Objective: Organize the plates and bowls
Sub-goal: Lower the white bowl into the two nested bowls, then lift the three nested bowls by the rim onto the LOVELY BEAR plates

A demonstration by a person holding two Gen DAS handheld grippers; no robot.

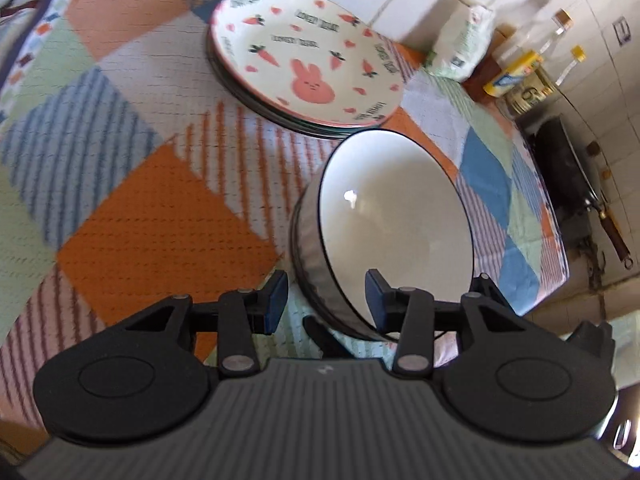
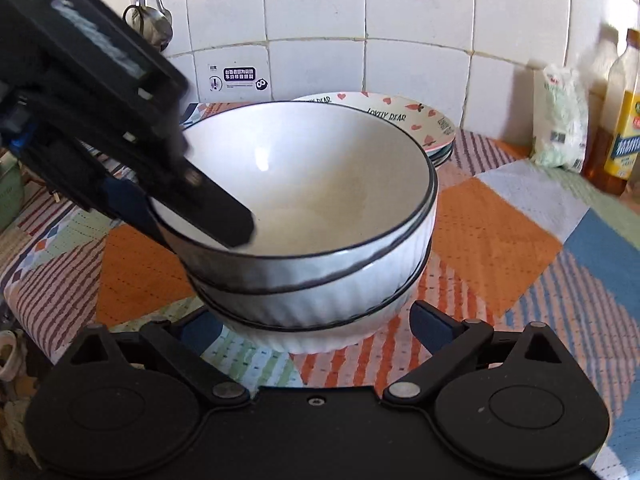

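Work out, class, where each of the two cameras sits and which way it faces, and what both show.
Left wrist: on the left gripper, tilted down over the bowls toward the plates; its own fingers straddle the top bowl's rim.
Right wrist: on the right gripper, facing the tiled wall across the bowls; its own open fingers show, and the left gripper reaching in.
Shared: bowls, plates, patchwork cloth.
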